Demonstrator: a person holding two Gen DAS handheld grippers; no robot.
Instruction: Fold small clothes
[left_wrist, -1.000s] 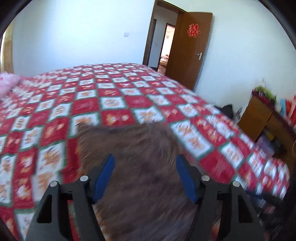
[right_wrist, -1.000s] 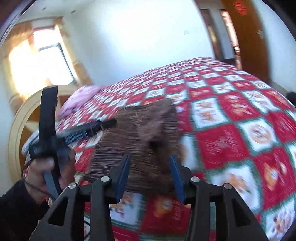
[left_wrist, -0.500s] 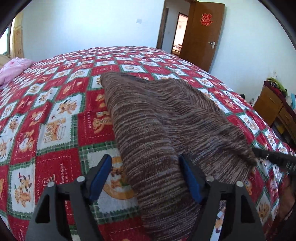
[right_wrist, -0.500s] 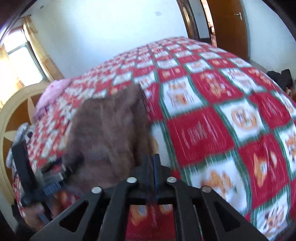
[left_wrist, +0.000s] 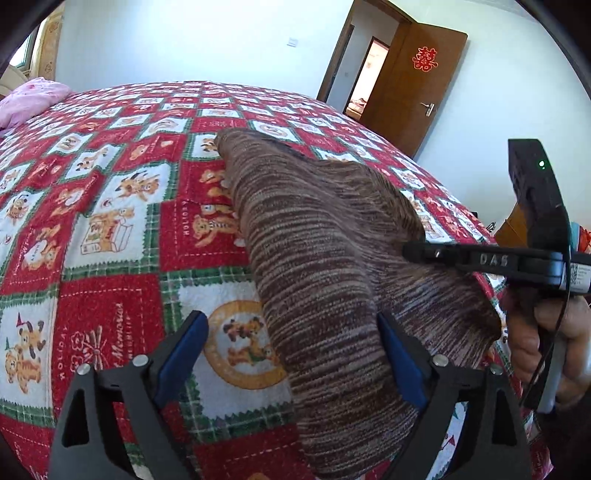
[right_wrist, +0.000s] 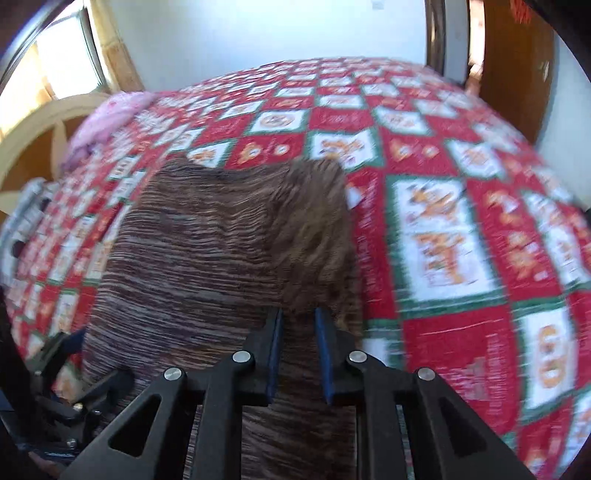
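A brown striped knit garment (left_wrist: 317, 258) lies on the red patchwork quilt (left_wrist: 110, 229), running from the bed's middle to its near edge. My left gripper (left_wrist: 291, 321) stands open, its jaws still opening. The garment's near part lies between its fingers, against the right one, and the pads do not press it. My right gripper (left_wrist: 406, 253), held by a hand (left_wrist: 546, 332), reaches in from the right onto a raised fold. In the right wrist view my right gripper (right_wrist: 299, 319) has a narrow gap with bunched brown fabric (right_wrist: 221, 240) in it; its jaws are opening.
A pink pillow (left_wrist: 33, 99) lies at the bed's far left by a wooden headboard (right_wrist: 44, 122). An open brown door (left_wrist: 417, 88) stands behind the bed. A wooden cabinet (left_wrist: 517, 225) is at the right, past the bed's edge.
My left gripper has sunk towards the bed and spread its jaws wider. My right gripper closed on the garment's fold, swung across over the garment, and its jaws have since parted a little.
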